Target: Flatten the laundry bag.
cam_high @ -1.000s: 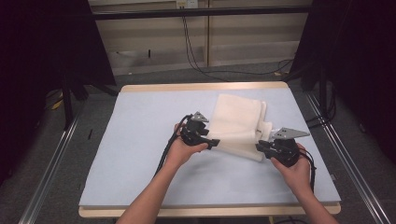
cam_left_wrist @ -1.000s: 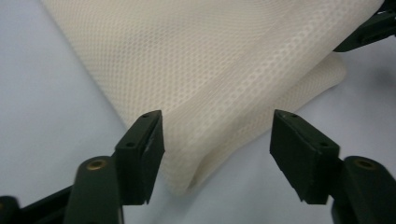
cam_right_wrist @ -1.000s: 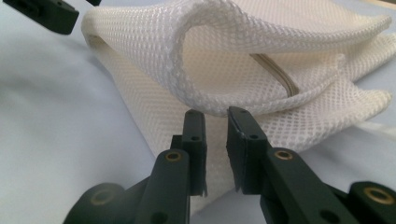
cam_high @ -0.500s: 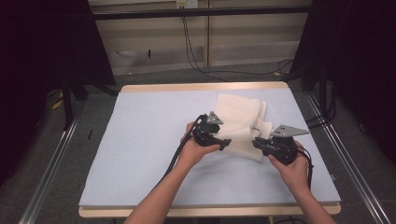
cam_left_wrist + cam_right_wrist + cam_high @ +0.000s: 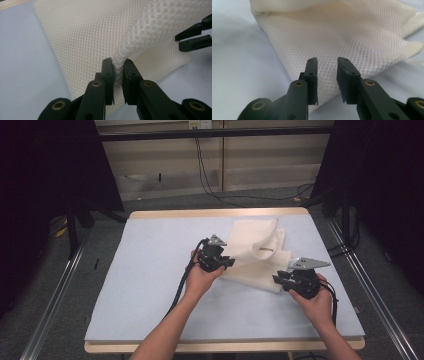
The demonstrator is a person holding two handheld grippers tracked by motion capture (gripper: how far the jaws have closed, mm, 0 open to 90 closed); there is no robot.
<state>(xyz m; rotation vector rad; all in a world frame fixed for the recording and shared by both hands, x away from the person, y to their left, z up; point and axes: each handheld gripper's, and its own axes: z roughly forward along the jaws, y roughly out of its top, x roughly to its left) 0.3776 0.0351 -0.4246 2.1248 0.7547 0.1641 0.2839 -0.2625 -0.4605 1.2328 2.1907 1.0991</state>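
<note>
Cream-white mesh fabric bag (image 5: 257, 254) lying folded on the pale blue cover of the table (image 5: 150, 270), right of centre and nearer the far edge, with its top layer lifted into a curl. My left gripper (image 5: 117, 65) has just been closing and now pinches a small ridge of the mesh between its jaws, which stand almost together. My right gripper (image 5: 327, 67) has just been opening; its jaws stand narrowly apart at the bag's near right corner, the mesh lying ahead of them with nothing pressed between the pads (image 5: 313, 75).

Risks, as I judge them: the left pinch takes only a thin fold of open weave, so a quick lift could let it slip out and drop the layer. If that pinch holds one layer alone, the bag may open rather than move whole. The right jaws, closing from here, could catch the table cover along with the corner, or miss the edge entirely.
</note>
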